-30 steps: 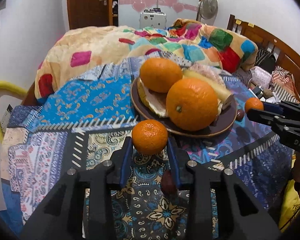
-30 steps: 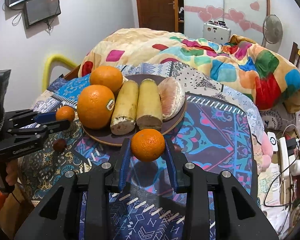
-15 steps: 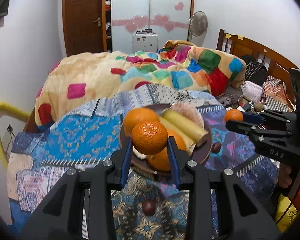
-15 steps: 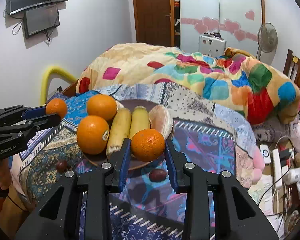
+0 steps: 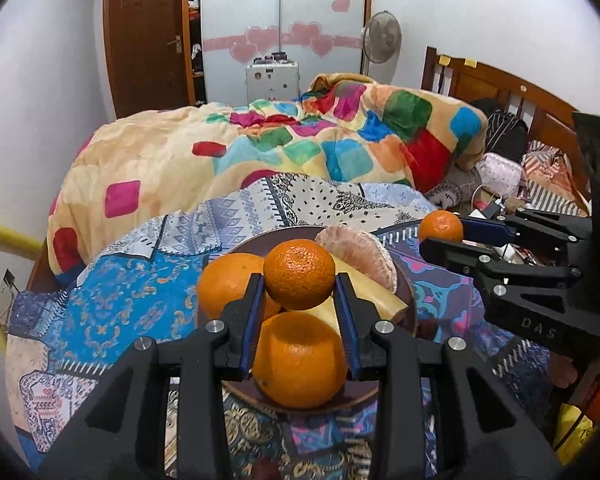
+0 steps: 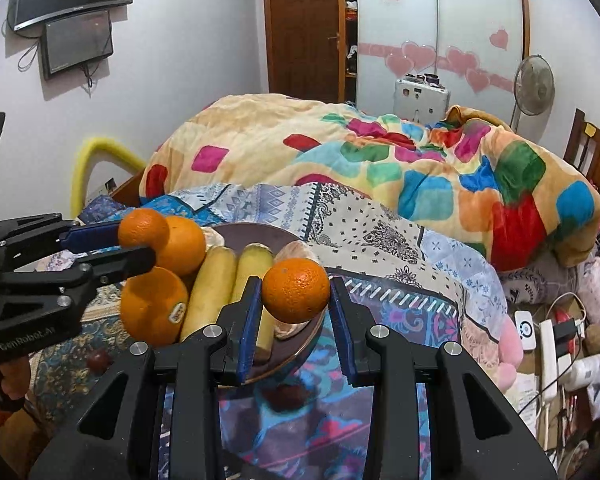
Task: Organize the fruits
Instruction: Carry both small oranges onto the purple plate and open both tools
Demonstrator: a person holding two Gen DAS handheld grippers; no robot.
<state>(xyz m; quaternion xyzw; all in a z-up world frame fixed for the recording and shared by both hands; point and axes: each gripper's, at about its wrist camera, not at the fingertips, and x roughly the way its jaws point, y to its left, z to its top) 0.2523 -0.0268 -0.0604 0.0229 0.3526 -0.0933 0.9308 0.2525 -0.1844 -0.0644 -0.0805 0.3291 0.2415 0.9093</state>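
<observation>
My left gripper (image 5: 299,280) is shut on a small mandarin (image 5: 299,274), held in the air above the near side of the brown plate (image 5: 408,304). That same left gripper (image 6: 140,242) shows at the left of the right wrist view, its mandarin (image 6: 142,226) in front of the plate's oranges. My right gripper (image 6: 295,292) is shut on a second mandarin (image 6: 296,290) over the plate (image 6: 260,236) edge; it appears in the left wrist view as the right gripper (image 5: 440,236) with its mandarin (image 5: 441,227). The plate holds two big oranges (image 5: 300,364), two peeled bananas (image 6: 214,292) and a peeled pomelo piece (image 5: 356,256).
The plate sits on a patterned cloth (image 5: 112,312) over a bed. Two small dark red fruits (image 6: 286,396) (image 6: 98,360) lie on the cloth near the plate. A colourful quilt (image 5: 300,144) is heaped behind. Clutter with cables and a power strip (image 6: 548,336) lies at the right.
Both grippers have risen from the cloth with their mandarins and moved over the plate. The plate now looks lower and smaller in both views.
</observation>
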